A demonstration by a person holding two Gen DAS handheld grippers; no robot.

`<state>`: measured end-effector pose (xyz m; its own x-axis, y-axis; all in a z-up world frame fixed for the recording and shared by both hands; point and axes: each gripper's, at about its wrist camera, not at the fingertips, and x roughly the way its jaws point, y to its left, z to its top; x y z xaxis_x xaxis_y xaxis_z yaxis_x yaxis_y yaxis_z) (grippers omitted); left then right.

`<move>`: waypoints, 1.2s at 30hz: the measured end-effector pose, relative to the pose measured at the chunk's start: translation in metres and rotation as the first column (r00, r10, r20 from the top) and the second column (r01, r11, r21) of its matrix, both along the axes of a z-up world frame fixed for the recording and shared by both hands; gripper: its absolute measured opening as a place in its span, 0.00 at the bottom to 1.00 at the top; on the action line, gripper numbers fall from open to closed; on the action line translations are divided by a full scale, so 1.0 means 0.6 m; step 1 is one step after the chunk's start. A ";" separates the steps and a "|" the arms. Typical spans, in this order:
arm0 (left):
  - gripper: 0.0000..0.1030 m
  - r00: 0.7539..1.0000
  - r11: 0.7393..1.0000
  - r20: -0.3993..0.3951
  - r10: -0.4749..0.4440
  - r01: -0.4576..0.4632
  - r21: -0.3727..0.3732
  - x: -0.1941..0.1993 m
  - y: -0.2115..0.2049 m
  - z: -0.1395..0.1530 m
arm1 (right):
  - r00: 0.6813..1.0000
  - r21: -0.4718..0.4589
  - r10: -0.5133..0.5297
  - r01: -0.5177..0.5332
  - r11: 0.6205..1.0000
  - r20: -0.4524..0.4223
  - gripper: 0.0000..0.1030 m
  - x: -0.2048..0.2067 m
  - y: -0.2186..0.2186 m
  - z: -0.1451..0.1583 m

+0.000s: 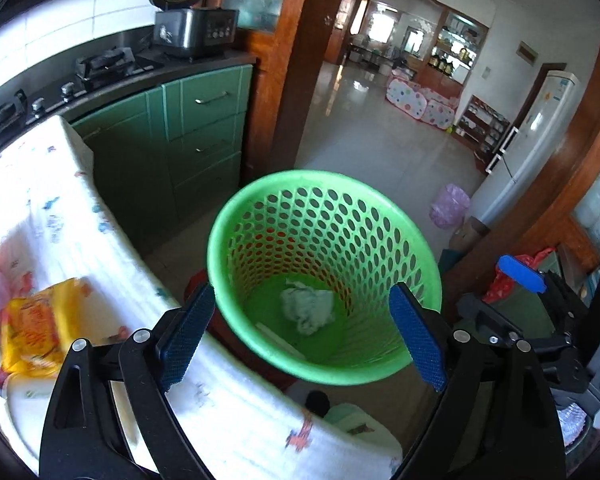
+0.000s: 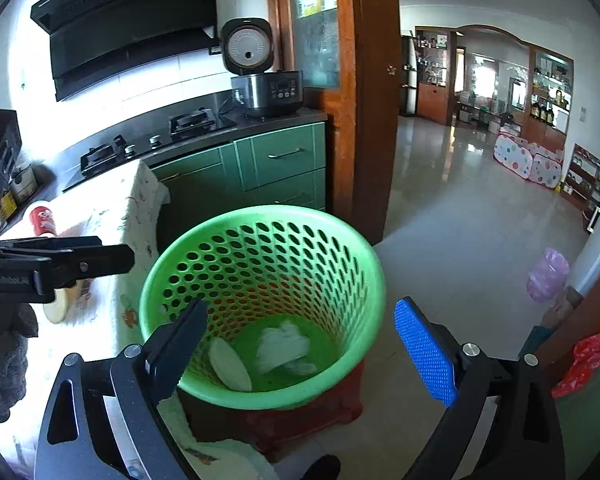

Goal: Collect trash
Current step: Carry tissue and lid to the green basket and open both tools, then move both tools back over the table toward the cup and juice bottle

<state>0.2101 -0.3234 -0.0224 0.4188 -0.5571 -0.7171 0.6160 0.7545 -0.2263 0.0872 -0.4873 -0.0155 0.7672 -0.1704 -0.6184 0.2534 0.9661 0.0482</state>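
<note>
A green perforated basket (image 1: 260, 204) stands beside the table; it also shows in the right wrist view (image 2: 188, 240). Inside lie a crumpled white tissue (image 1: 308, 310) (image 2: 284, 346) and a flat white piece (image 2: 230, 364). My left gripper (image 1: 304, 340) is open and empty above the basket's near rim. My right gripper (image 2: 300, 352) is open and empty over the basket. A yellow wrapper (image 1: 36, 328) lies on the table to the left of my left gripper. A red can (image 2: 42, 220) stands on the table.
The table has a white patterned cloth (image 1: 60, 208) (image 2: 132, 208). Green cabinets (image 1: 204, 132) and a stove counter stand behind. The basket sits on a red stool (image 2: 300, 420). A pink bag (image 1: 450, 204) lies on the floor. A red bag (image 2: 588, 356) is at right.
</note>
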 end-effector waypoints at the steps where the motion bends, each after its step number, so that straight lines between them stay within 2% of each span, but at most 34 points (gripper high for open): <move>1: 0.85 1.000 1.000 0.011 0.009 -0.009 0.006 -0.004 0.009 0.006 | 1.000 0.003 0.012 -0.012 1.000 0.003 0.89 0.000 0.009 0.003; 9: 0.85 0.991 0.994 0.085 0.107 -0.109 0.023 -0.045 0.115 0.048 | 0.992 0.018 0.124 -0.124 0.992 0.024 0.89 0.006 0.094 0.027; 13: 0.85 0.979 0.983 0.106 0.177 -0.181 0.033 -0.062 0.182 0.061 | 0.980 0.015 0.196 -0.197 0.980 0.024 0.89 0.011 0.142 0.036; 17: 0.85 0.961 0.964 0.101 0.258 -0.263 0.045 -0.072 0.259 0.063 | 0.961 0.002 0.277 -0.277 0.961 0.018 0.90 0.023 0.191 0.046; 21: 0.85 0.929 0.931 0.086 0.360 -0.364 0.039 -0.075 0.344 0.064 | 0.935 -0.002 0.356 -0.356 0.935 0.000 0.90 0.036 0.232 0.048; 24: 0.85 0.898 0.899 0.088 0.432 -0.437 0.044 -0.083 0.402 0.065 | 0.903 -0.014 0.429 -0.429 0.903 -0.021 0.90 0.051 0.265 0.049; 29: 0.85 0.850 0.850 0.070 0.522 -0.525 0.044 -0.097 0.486 0.056 | 0.828 -0.068 0.554 -0.560 0.826 -0.084 0.90 0.076 0.324 0.046; 36: 0.85 0.797 0.797 0.048 0.601 -0.603 0.041 -0.113 0.558 0.039 | 0.674 -0.153 0.706 -0.738 0.657 -0.218 0.90 0.125 0.404 0.019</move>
<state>0.1425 0.0114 0.0008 0.6800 -0.1478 -0.7182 0.0392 0.9854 -0.1657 0.1623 -0.2452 -0.0040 0.6208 0.2668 -0.7372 -0.5408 0.8266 -0.1561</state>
